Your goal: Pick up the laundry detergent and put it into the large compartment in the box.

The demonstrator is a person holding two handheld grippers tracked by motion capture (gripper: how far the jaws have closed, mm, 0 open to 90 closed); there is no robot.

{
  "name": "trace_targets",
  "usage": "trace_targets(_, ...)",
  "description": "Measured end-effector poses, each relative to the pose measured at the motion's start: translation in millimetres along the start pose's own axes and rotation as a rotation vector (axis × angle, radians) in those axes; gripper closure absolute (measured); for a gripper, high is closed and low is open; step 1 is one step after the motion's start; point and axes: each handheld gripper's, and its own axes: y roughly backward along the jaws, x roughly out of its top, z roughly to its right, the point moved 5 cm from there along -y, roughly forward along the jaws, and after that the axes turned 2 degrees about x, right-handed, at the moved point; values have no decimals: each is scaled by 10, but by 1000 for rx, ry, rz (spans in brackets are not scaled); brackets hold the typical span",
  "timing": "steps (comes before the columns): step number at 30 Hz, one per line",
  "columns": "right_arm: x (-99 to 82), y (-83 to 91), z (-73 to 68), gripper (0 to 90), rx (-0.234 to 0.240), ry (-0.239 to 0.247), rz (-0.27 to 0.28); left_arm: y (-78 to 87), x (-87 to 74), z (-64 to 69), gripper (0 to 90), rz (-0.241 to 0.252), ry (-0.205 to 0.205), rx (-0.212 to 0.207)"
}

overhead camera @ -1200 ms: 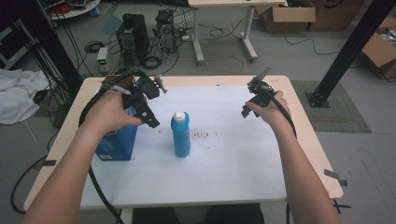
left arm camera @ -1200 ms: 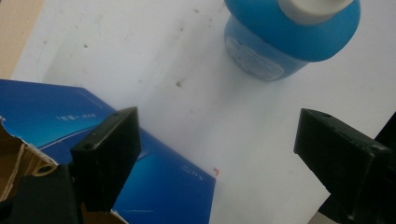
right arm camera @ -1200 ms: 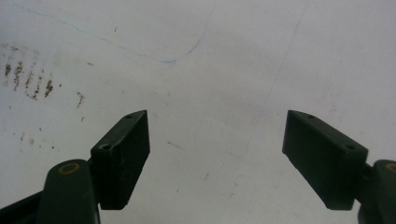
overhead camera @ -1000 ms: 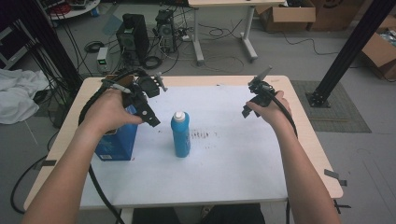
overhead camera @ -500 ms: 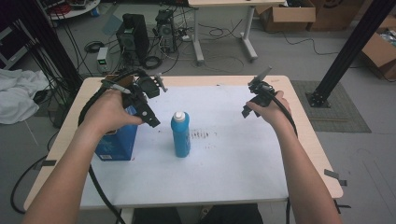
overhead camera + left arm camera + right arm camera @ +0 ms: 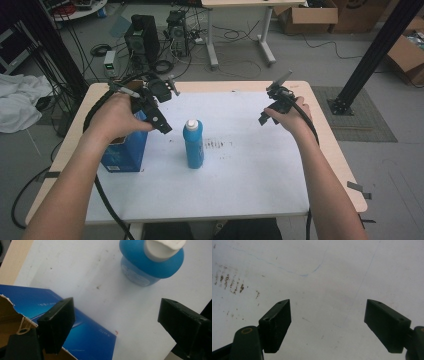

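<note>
- The left gripper [image 6: 159, 116] has its jaws wide apart and holds nothing.
- The blue bottle [image 6: 151, 263] stands upright ahead of these jaws, apart from them.
- One jaw seems to hang just over the blue box [image 6: 82, 337].
- The right gripper [image 6: 328, 323] is wide open too, over bare white table [image 6: 317, 287] with room all around.
</note>
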Motion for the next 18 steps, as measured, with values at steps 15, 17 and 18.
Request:
trace_targets(15, -29, 30, 8, 223, 8, 19, 9, 153, 53, 91, 151, -2, 37, 27)
trace_targets(17, -34, 18, 5, 221, 13, 21, 7, 167, 66, 105, 151, -2, 46, 28)
trace_targets(18, -36, 16, 6, 221, 13, 22, 7, 177, 80, 115, 151, -5, 49, 30)
